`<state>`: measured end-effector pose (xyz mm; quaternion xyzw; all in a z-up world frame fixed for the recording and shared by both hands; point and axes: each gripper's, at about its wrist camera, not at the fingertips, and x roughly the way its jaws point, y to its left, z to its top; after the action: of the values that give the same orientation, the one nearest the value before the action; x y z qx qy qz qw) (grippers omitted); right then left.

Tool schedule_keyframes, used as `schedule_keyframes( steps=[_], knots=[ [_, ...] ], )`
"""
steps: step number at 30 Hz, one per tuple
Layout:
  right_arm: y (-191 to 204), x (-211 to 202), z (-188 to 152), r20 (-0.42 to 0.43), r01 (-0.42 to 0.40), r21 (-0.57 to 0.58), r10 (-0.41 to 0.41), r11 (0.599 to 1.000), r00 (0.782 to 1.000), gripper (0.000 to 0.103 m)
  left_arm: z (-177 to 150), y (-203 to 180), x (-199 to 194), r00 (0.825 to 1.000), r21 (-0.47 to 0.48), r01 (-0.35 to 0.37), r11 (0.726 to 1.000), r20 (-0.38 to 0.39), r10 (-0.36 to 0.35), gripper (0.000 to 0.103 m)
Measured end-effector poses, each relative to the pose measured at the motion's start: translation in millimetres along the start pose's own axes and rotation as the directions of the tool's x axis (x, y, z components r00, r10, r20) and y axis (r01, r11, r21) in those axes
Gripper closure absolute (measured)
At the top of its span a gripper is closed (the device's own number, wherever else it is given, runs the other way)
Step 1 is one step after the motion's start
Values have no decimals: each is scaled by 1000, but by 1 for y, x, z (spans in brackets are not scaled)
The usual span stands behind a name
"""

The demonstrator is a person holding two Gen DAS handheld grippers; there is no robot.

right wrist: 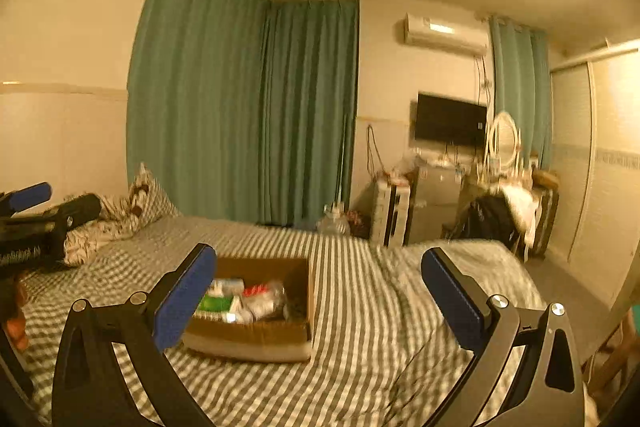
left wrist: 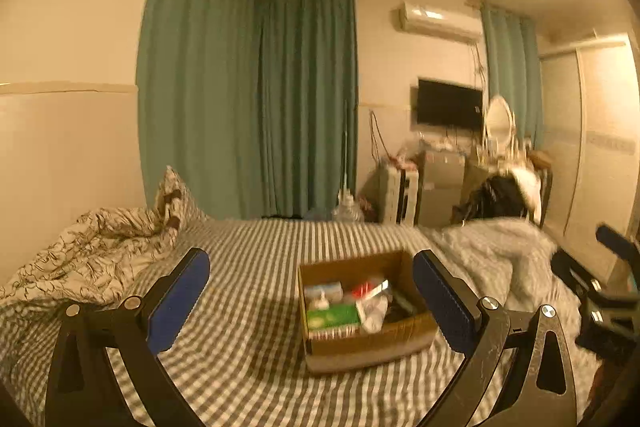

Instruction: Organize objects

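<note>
Box (left wrist: pixel 366 311) of small items sits on the striped bed (left wrist: pixel 248 355), ahead and apart from both empty, wide-open claws: right of centre for the left gripper (left wrist: pixel 310 269), left of centre for the right gripper (right wrist: pixel 318 267).

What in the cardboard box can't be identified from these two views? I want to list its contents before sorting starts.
- Left wrist view: cardboard box contents are motion-blurred; the green pack has unreadable print, and the dark item by the right wall is unclear.
- Right wrist view: the right gripper has one finger covering the box's left end.
- Both views: anything beneath the top layer is hidden.
</note>
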<state>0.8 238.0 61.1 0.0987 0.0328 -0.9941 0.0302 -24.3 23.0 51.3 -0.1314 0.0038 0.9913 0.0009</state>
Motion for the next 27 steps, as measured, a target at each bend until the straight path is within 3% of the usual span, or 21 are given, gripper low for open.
schedule_keyframes(
  steps=[6,13,27],
  knots=[
    [-3,27,-23,-54,7,-7,-8,1000,999,0,-25,-7,16,996,10,42,999,-77,-41,0],
    [-15,37,-28,-95,9,32,-6,999,995,0,-28,-5,18,995,8,34,999,-94,-33,0],
    [-8,32,-24,-100,-19,23,21,1000,995,0,-25,-7,16,992,5,49,999,-117,-48,0]
  ],
)
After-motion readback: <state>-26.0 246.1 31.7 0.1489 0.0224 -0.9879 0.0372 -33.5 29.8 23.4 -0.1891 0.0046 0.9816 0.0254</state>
